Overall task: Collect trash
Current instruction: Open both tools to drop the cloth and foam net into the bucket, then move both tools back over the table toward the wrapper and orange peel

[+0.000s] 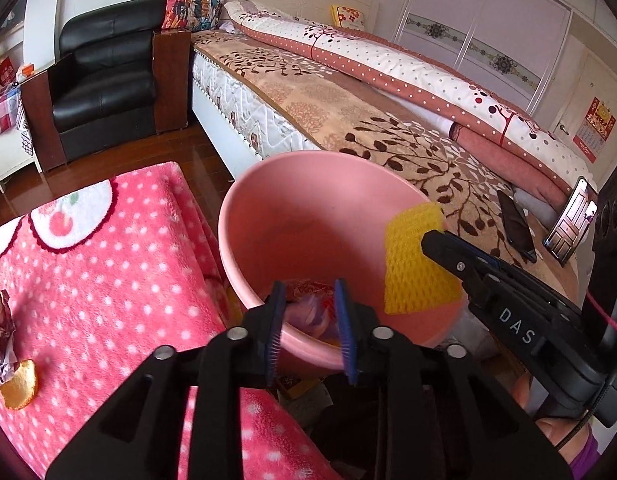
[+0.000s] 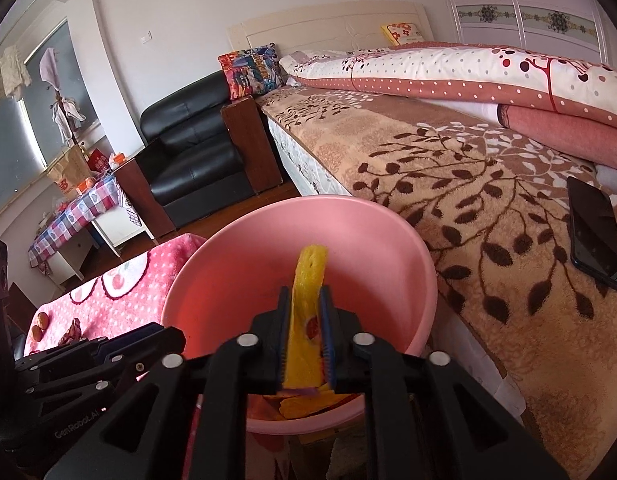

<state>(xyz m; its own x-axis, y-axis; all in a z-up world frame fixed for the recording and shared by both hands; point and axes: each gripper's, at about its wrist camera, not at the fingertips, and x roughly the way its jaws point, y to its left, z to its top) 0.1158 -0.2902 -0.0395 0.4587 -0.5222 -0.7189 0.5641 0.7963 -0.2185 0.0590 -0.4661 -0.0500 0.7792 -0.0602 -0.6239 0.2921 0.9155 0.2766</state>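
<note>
Over the pink basin (image 2: pixel 408 264), the right gripper (image 2: pixel 305 332) has its jaws narrowly apart around the yellow foam net (image 2: pixel 304 320), long axis pointing away. Only the left wrist view shows the net's broad face; the left gripper (image 1: pixel 310 328) gapes empty above wrappers (image 1: pixel 308 304).

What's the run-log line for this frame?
left gripper: open, empty, over pink basin | right gripper: yellow foam net between pads, over basin | wrapper, peel uncollected
</note>
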